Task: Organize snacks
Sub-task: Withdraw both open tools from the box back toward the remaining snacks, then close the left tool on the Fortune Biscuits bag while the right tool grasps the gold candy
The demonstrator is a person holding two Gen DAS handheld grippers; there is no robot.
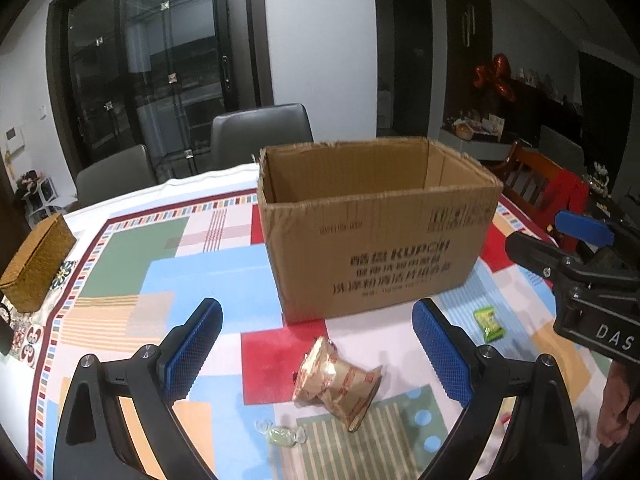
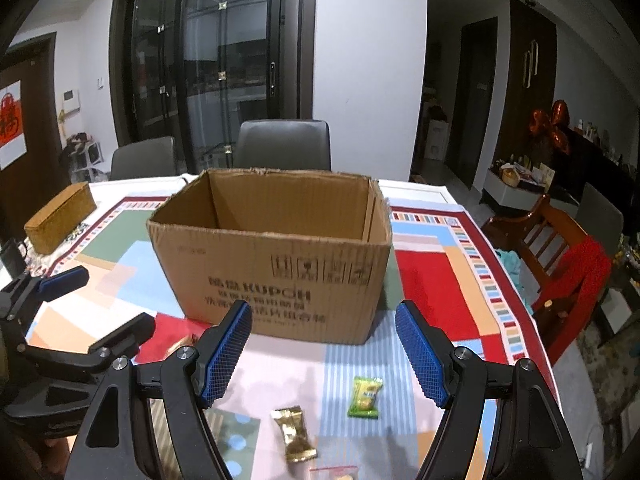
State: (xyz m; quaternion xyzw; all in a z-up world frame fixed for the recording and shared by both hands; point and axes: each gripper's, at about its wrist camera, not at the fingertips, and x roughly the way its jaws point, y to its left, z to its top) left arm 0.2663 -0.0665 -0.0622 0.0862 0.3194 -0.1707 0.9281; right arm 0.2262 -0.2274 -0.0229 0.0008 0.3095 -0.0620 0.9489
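— Between our left gripper's [image 1: 318, 350] blue ribbed pads lies a crinkled gold-and-tan foil snack packet [image 1: 338, 384], flat on the patchwork tablecloth [image 1: 132, 264]; do we have hold of it?

— No. We see both pads standing wide apart, well above and to either side of it, gripping nothing. Just nearer us than that packet sits a small clear-wrapped pale green candy [image 1: 282, 436], also untouched.

— And our right gripper [image 2: 324, 350]?

— Its jaws gape just as wide and are empty. Below and between its pads we see two wrapped sweets on the striped pale blue patch of cloth: a gold foil sachet [image 2: 294, 434] nearest us, and a small green-and-yellow wrapped candy [image 2: 366, 396] a little beyond it and to the right. At the very bottom edge we glimpse a clear bag with a red strip [image 2: 334, 472], too cut off for us to identify.

— Where do we find the box?

— Past the snacks, in the middle of the table, stands an open brown corrugated cardboard box [image 2: 276, 264] with dark printed lettering on its near side. We can see only its inner walls, not its floor.

— Farther out?

— To our left, near the table's edge, rests a woven tan rectangular basket box [image 1: 38, 264]. Behind the table we see two grey upholstered chairs [image 2: 282, 144] against dark glass doors [image 2: 208, 72], and off to the right a wooden chair [image 2: 548, 240] with a red cloth [image 2: 588, 268] draped on it.
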